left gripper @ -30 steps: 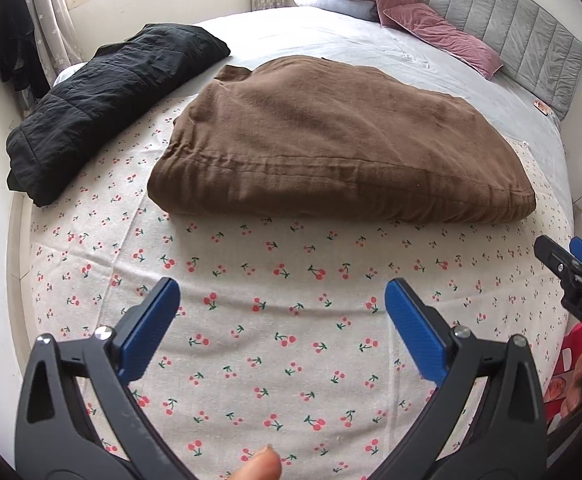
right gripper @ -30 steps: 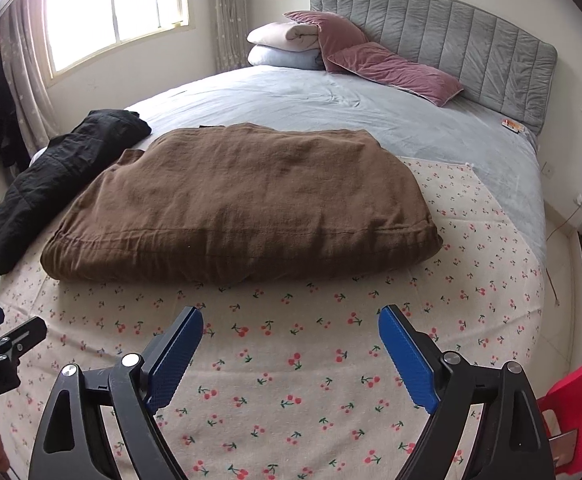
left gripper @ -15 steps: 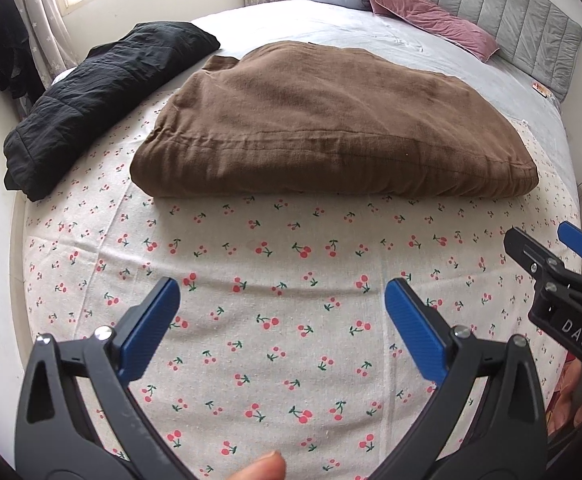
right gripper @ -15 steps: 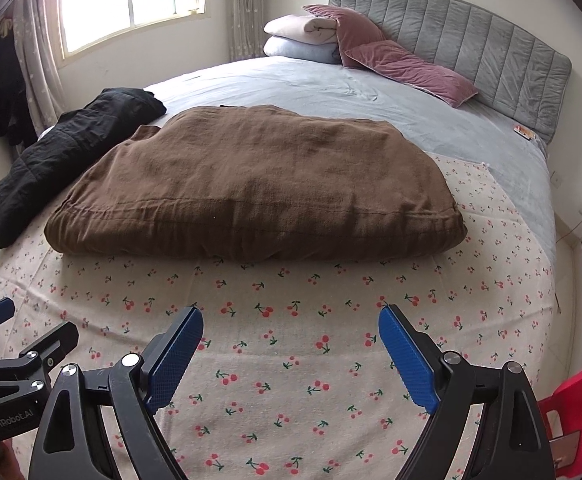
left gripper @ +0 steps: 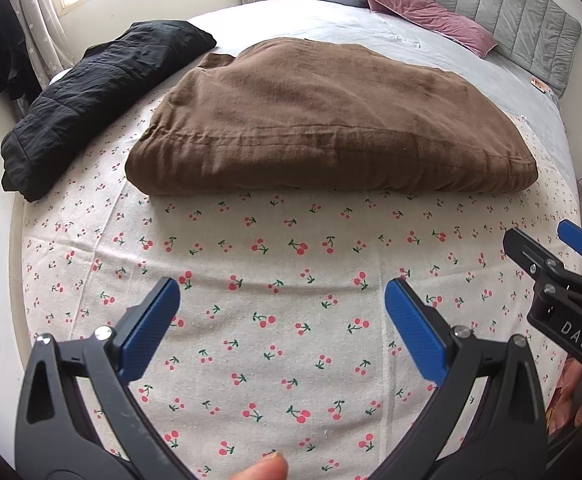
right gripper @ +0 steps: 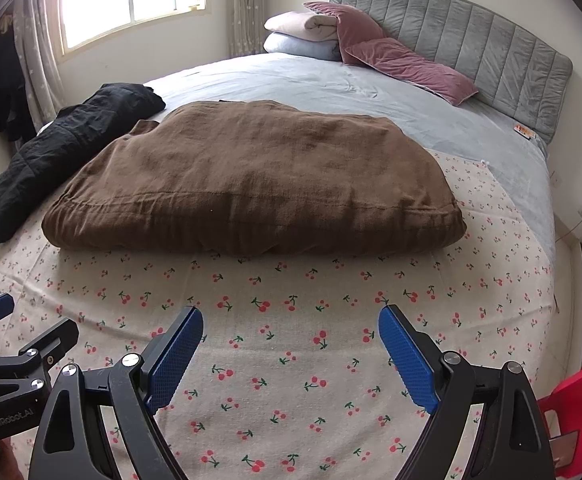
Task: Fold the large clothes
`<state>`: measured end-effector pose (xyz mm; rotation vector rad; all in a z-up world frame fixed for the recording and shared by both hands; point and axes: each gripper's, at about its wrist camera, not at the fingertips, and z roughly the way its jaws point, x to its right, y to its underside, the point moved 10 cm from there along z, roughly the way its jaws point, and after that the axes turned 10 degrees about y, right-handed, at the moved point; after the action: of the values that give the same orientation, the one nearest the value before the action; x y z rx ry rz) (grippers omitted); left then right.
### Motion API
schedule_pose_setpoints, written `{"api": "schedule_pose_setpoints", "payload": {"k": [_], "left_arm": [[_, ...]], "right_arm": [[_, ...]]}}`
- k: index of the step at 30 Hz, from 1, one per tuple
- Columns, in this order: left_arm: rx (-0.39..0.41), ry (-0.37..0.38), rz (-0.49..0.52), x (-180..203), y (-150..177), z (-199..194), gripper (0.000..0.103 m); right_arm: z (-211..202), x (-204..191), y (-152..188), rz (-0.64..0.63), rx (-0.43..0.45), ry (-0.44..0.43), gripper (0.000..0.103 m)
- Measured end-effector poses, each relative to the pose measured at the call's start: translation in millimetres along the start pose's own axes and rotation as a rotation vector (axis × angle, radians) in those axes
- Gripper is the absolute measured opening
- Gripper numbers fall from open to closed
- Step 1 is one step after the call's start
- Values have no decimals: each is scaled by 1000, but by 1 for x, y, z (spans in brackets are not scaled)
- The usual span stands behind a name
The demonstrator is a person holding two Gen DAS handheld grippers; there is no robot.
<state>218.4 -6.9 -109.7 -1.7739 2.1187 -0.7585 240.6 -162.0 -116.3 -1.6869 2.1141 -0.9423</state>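
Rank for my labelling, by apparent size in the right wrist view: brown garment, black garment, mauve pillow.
1. brown garment
2. black garment
3. mauve pillow; it lies farther from the camera, so its rank against the black one is unsure.

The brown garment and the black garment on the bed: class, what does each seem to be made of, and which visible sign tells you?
Brown garment: seemingly a soft, matte woven fabric, perhaps cotton; fine creases and stitched hem lines show, no sheen.
Black garment: looks like thin crinkled fabric over padding, judging by its puffy, quilted-looking sections; the exact fibre cannot be told.
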Motion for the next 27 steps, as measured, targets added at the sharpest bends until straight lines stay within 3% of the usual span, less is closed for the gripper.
{"api": "schedule_pose_setpoints", "payload": {"k": [27], "left_arm": [[-8,6,21,4,2,2,102]], "right_arm": [[0,-3,3,-13,-8,-12,91]]}}
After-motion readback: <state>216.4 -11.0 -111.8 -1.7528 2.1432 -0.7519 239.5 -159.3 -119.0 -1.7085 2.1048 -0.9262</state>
